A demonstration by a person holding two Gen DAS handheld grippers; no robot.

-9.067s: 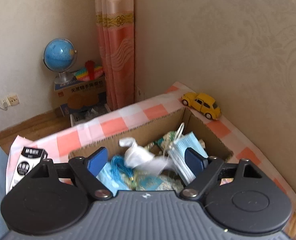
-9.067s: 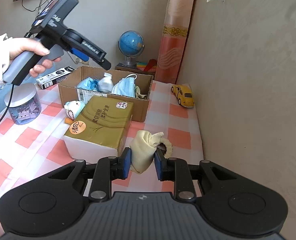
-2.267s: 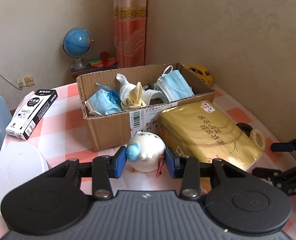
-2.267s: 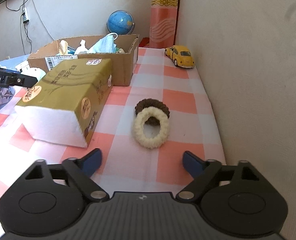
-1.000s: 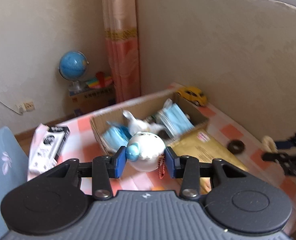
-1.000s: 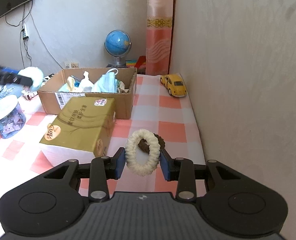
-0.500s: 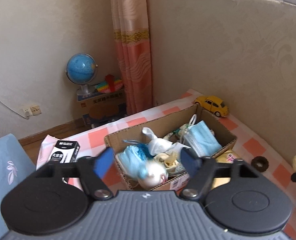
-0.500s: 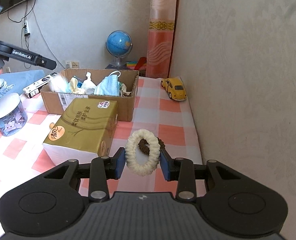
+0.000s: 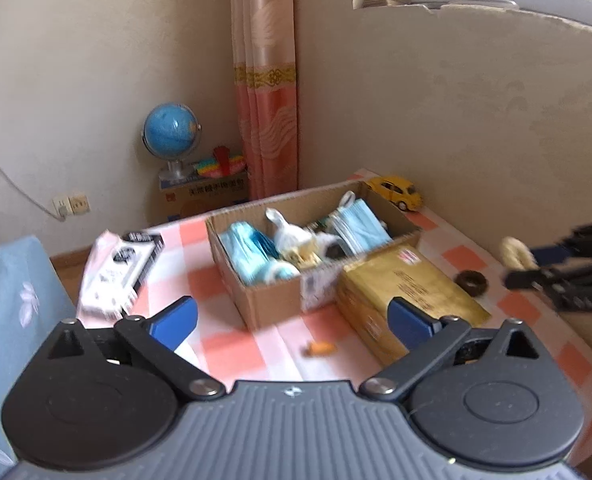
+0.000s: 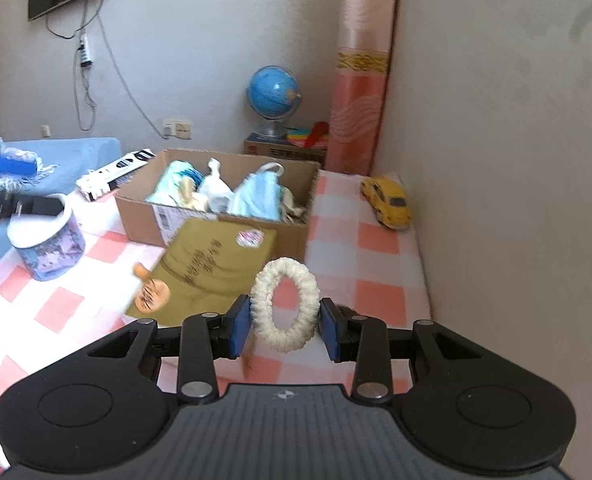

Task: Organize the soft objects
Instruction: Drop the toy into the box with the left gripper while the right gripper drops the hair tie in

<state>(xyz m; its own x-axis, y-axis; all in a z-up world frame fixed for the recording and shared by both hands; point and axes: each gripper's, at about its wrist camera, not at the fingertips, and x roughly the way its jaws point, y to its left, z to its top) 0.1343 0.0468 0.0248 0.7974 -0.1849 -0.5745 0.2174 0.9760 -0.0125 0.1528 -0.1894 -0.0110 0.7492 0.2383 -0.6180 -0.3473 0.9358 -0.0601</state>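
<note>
The open cardboard box holds blue face masks, a white bag and a white-and-blue plush toy at its front. My left gripper hangs back from the box, above the checked cloth. Its jaws are opening wide and nothing is between them. My right gripper is shut on a cream scrunchie, held upright above the table. The left wrist view shows that gripper at its right edge. A brown scrunchie lies on the cloth, half hidden behind a finger in the right wrist view.
A gold tissue pack lies in front of the box. A yellow toy car sits by the wall on the right. A black-and-white carton and a white-lidded jar stand to the left.
My left gripper let go of the white plush toy, which now lies in the box, and has drawn back with jaws spread. The right gripper rose slightly with the cream scrunchie.
</note>
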